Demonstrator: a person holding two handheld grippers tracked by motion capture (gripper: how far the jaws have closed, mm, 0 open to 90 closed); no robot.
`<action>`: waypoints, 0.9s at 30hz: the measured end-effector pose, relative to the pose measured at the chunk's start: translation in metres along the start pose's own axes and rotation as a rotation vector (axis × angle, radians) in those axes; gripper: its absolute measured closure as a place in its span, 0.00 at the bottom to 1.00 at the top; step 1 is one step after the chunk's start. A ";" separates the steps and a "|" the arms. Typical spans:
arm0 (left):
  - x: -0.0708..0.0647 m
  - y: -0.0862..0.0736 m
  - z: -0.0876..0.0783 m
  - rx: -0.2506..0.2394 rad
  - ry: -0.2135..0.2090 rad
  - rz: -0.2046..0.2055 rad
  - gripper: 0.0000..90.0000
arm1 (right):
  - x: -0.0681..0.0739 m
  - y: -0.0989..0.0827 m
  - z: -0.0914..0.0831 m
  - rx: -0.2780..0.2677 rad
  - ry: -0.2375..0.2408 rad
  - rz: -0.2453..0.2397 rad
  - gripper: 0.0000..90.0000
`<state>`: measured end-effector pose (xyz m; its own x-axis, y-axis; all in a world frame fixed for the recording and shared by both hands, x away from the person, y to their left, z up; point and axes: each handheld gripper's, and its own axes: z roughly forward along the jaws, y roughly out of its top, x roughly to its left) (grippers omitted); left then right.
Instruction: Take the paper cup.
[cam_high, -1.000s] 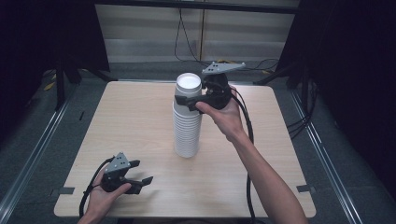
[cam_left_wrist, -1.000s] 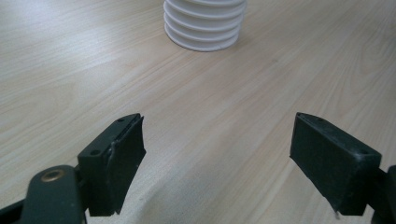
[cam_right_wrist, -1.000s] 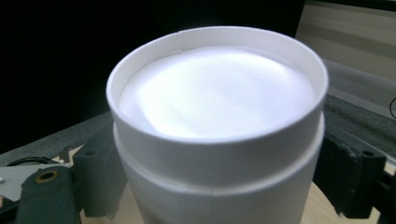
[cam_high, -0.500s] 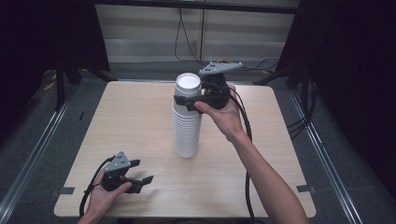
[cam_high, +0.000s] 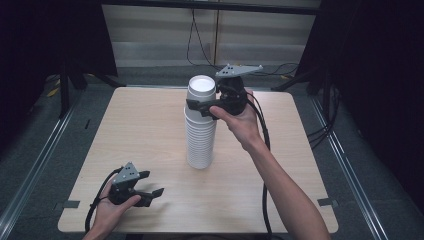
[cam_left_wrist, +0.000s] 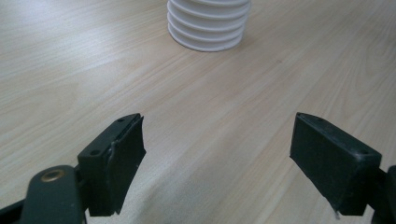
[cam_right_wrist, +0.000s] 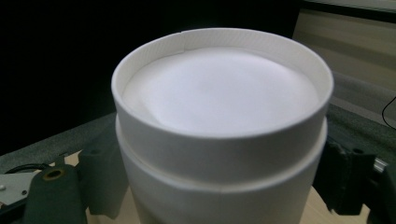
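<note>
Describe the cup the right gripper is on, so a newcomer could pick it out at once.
Start at the wooden table and find the tall white cup stack standing near its middle. Follow the stack up to the right gripper, whose jaws sit on either side near the top. The topmost cup is upside down, its flat recessed base facing up, with no cup above it.

tall cup stack blocks table centre; bare wood all around it.
</note>
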<state>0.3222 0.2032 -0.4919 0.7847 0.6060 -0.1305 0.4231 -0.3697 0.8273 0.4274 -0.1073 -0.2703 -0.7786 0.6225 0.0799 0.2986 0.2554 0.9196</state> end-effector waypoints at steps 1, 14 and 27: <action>0.000 0.000 0.000 -0.001 -0.001 -0.001 0.19 | 0.000 0.001 0.000 -0.005 0.000 0.001 0.21; 0.000 0.000 -0.001 -0.002 -0.002 -0.001 0.19 | 0.002 0.006 -0.004 -0.062 -0.007 0.005 0.21; -0.002 0.000 -0.002 -0.007 -0.010 0.000 0.19 | 0.000 0.010 -0.007 -0.110 0.006 0.033 0.22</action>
<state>0.3193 0.2031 -0.4906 0.7890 0.5993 -0.1357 0.4199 -0.3647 0.8310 0.4265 -0.1097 -0.2588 -0.7729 0.6244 0.1128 0.2620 0.1522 0.9530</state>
